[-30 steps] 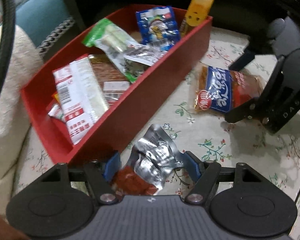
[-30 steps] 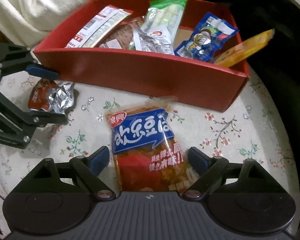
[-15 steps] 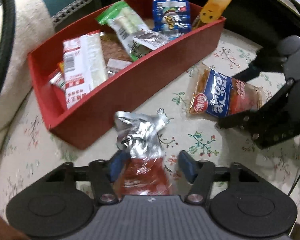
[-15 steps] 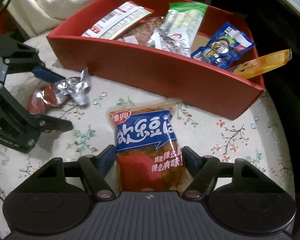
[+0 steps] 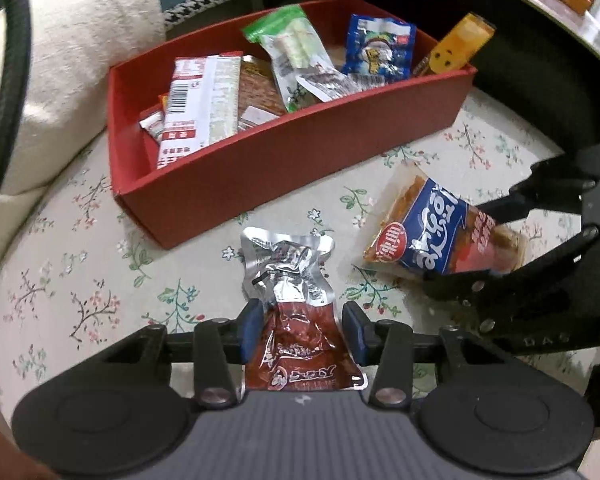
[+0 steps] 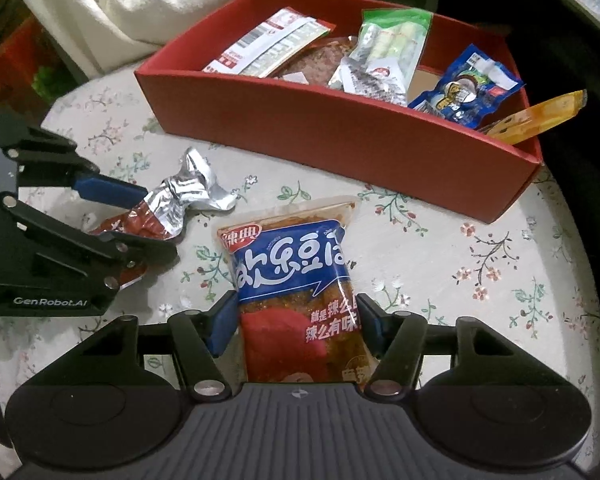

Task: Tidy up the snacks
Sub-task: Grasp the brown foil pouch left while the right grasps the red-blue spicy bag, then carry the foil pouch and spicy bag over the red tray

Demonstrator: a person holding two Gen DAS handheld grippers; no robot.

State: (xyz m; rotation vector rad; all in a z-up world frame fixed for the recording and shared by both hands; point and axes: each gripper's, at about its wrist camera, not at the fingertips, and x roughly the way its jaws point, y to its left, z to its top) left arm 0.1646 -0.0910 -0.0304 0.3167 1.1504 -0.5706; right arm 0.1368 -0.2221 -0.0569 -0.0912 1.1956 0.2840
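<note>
A crinkled silver-and-red packet (image 5: 296, 312) lies on the floral tablecloth in front of the red box (image 5: 300, 160). My left gripper (image 5: 302, 330) is closing, and its blue pads press on the packet's red end. To its right a blue-and-red pouch (image 6: 296, 276) sits between the closing jaws of my right gripper (image 6: 296, 320), both pads against its sides. The right wrist view shows the left gripper (image 6: 156, 220) pinching the silver-and-red packet (image 6: 180, 196). The red box (image 6: 340, 140) holds several snack packs, among them a green one (image 5: 292, 48) and a blue one (image 5: 380, 50).
An orange stick pack (image 5: 456, 46) leans out over the box's right end. A cream cushion (image 5: 80, 60) presses against the table on the left, with a black cable (image 5: 4, 80) before it. The round table's edge (image 6: 580, 240) drops into darkness on the right.
Both pairs of jaws have narrowed from wide apart onto their packets. The left gripper has rolled and shifted, so the box now lies more squarely ahead, and the silver packet has turned with it.
</note>
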